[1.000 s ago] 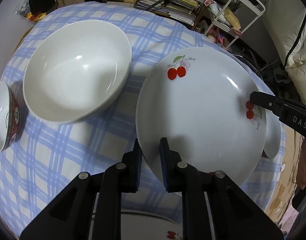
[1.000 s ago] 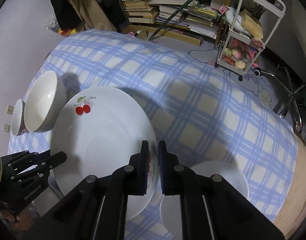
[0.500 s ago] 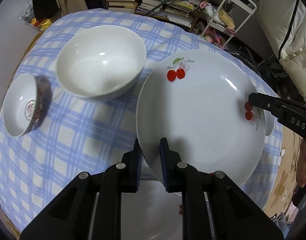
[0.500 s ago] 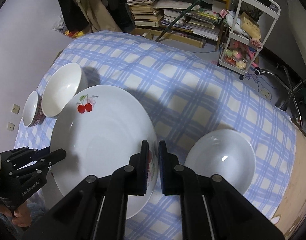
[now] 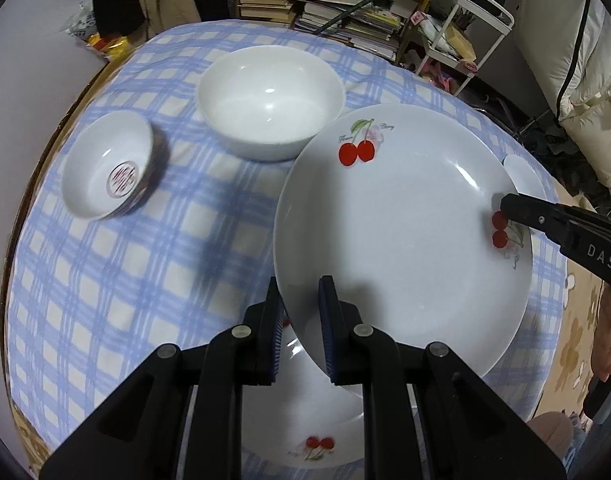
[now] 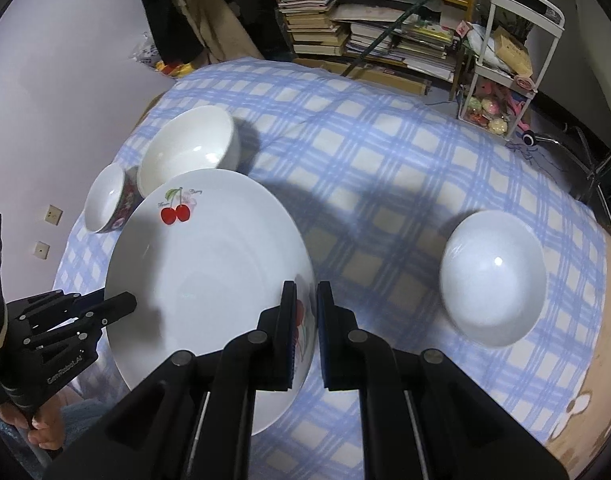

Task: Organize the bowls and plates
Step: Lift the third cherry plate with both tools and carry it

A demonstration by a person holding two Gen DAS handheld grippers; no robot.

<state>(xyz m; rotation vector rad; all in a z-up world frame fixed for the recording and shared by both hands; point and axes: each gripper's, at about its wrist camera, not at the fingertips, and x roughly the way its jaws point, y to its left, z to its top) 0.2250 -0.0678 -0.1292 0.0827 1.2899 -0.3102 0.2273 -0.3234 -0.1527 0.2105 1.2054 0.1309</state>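
I have the cherry plate (image 5: pixel 401 240) lifted off the desk (image 5: pixel 145 264), my left tongs (image 5: pixel 299 332) clenched on its near rim and my right tongs (image 6: pixel 305 336) clenched on the opposite rim. Both grips are thin edge pinches on glazed china, so uneven hand movement could tilt it out and drop it. It hangs, I think, just over a second cherry plate (image 5: pixel 305 432), though that one is mostly hidden, and a fall there would chip both.

Dim indoor light w/ overhead glare on bowls, soft shadows, heavy fisheye warp, dark corners.
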